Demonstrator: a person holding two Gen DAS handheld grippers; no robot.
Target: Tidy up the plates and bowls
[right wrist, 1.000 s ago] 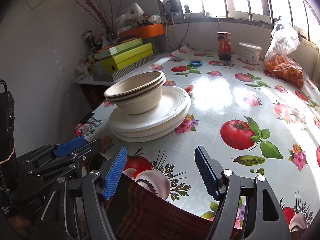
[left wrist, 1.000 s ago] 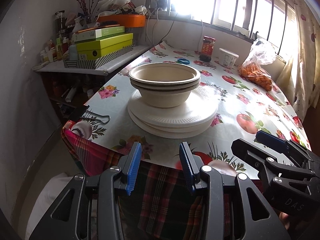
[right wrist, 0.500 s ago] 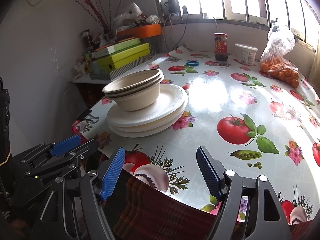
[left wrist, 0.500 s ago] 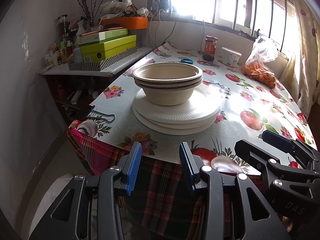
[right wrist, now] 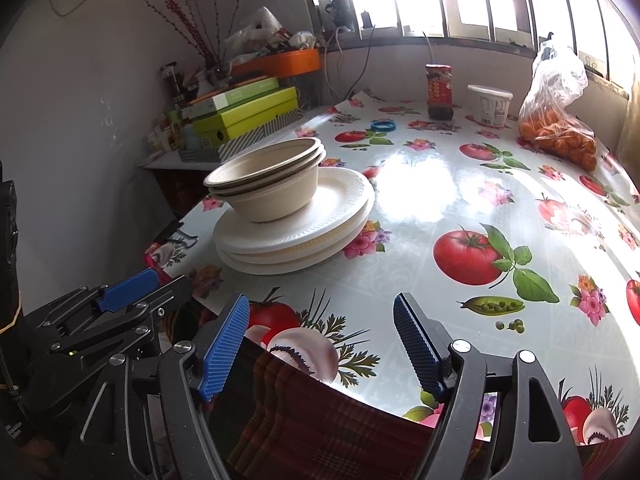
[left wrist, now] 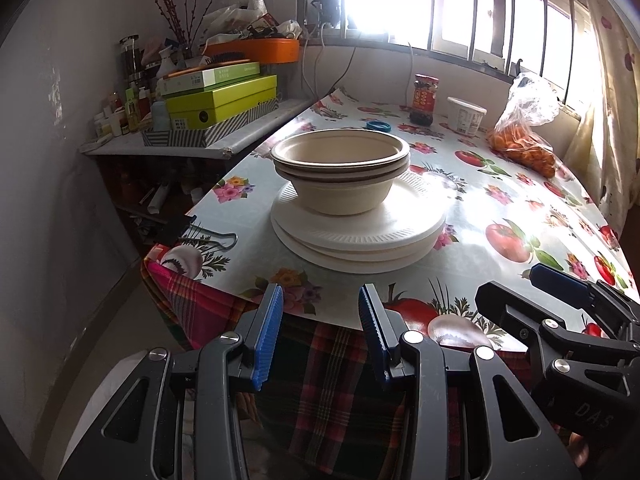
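Note:
Three beige bowls (left wrist: 340,160) (right wrist: 268,172) sit nested on a stack of white plates (left wrist: 360,236) (right wrist: 296,244) near the left front corner of the flowered table. My left gripper (left wrist: 320,300) hovers in front of the table's near edge, short of the stack, open with nothing between its blue pads. My right gripper (right wrist: 320,308) hangs over the same edge, to the right of the stack, open wider and also empty. Each gripper shows in the other's view: the right gripper (left wrist: 560,280) at the right, the left gripper (right wrist: 128,284) at the left.
A sauce jar (right wrist: 439,90), a white tub (right wrist: 489,104), a bag of oranges (right wrist: 560,132) and a blue ring (right wrist: 383,125) stand at the table's far side. A binder clip (left wrist: 192,232) grips the left edge. A side shelf with stacked boxes (left wrist: 220,100) stands to the left.
The right gripper's jaws have spread slightly wider. Both views have shifted only a little, and the stack has not moved.

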